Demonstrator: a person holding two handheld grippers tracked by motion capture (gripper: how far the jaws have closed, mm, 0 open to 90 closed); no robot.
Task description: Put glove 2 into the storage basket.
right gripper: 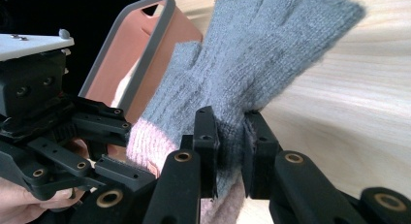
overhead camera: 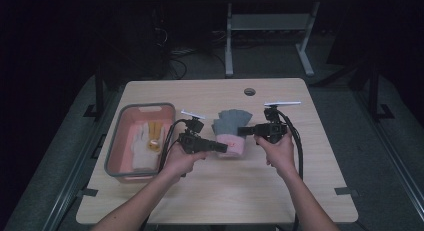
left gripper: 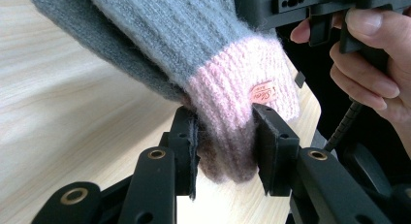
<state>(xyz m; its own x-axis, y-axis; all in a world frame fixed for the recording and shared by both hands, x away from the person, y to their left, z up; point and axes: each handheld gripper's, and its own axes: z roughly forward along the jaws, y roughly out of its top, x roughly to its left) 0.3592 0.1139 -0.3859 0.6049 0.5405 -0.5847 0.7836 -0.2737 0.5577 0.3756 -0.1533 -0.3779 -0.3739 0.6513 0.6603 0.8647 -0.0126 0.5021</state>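
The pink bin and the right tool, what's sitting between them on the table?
In the high view, the left tool and the grey glove lie between the pink bin and the right tool; both tools are shut on that glove.

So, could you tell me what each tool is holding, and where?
Both hold the grey glove: the left tool clamps its pink cuff, the right tool its grey edge.
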